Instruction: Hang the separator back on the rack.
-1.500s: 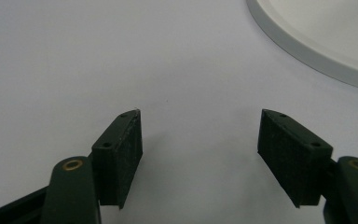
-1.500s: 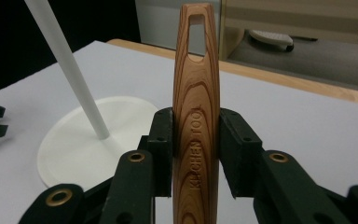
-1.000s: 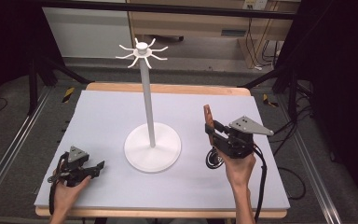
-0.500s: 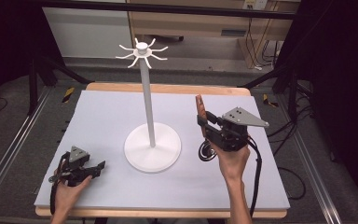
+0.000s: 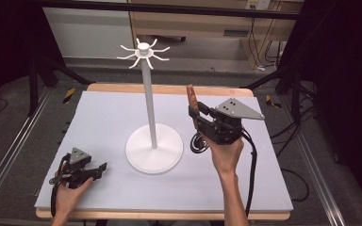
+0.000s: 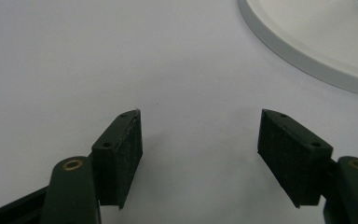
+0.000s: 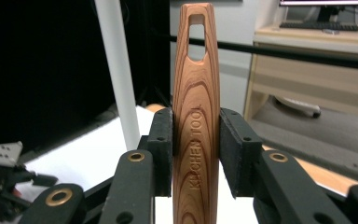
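— On the white counter (image 5: pixel 99 122)?
— White stand (image 5: pixel 154 149) at centre, hooked crown on top.
— Right claw (image 7: pixel 196 140)?
— Raised right of the pole, clamped on a wooden handle (image 7: pixel 196 112) stamped "KITCHEN TOOL", held upright, hang-hole uppermost.
— Left claw (image 6: pixel 200 144)?
— Resting at the near left corner, gaping wide, empty, close to the stand's base.

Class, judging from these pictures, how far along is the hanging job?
Done: the right tool has gripped the wooden handle and holds it upright. In hand: carrying it beside the white stand. Left: slipping its slot over a hook. The left tool rests open, empty.
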Action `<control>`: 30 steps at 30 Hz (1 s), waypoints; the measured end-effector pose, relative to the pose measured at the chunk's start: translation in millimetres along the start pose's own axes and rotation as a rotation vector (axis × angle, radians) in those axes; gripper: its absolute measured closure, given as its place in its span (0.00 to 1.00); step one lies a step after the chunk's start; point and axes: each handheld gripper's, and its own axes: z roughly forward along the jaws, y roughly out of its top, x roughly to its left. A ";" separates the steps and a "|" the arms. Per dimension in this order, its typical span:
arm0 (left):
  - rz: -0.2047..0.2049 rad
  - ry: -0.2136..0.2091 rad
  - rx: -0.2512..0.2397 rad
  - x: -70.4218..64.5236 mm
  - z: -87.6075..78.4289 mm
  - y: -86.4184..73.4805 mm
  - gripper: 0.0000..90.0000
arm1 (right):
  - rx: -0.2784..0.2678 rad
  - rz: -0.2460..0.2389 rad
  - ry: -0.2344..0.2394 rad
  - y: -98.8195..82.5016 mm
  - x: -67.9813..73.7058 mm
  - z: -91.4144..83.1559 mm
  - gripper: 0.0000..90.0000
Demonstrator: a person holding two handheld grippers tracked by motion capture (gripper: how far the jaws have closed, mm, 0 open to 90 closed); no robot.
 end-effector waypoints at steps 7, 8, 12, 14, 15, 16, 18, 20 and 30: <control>-0.001 0.000 0.001 0.5 0.3 -0.1 0.33 | -0.045 -0.018 0.036 16.2 8.9 2.9 0.76; -0.001 0.000 0.001 0.4 0.3 -0.1 0.33 | -0.052 -0.018 0.042 18.4 10.2 2.8 0.76; 0.000 0.000 0.001 0.2 0.3 -0.2 0.33 | -0.078 -0.024 0.071 25.9 13.0 1.7 0.76; 0.000 0.001 0.000 0.4 0.2 -0.2 0.33 | -0.093 -0.023 0.091 29.8 13.1 1.1 0.76; 0.001 0.001 0.001 0.9 0.0 -0.2 0.33 | -0.093 -0.023 0.091 29.8 13.1 1.1 0.76; 0.000 0.001 0.000 1.0 0.0 -0.3 0.33 | -0.099 -0.024 0.099 31.2 13.1 0.7 0.75; -0.001 0.002 -0.001 1.2 0.1 -0.5 0.33 | -0.107 -0.025 0.106 33.3 12.3 0.3 0.76; 0.000 0.001 -0.001 1.3 -0.1 -0.4 0.33 | -0.119 -0.020 0.109 35.6 11.2 -0.2 0.76; 0.001 0.001 -0.001 1.1 -0.5 -0.3 0.33 | -0.153 -0.029 0.125 55.8 14.3 3.2 0.76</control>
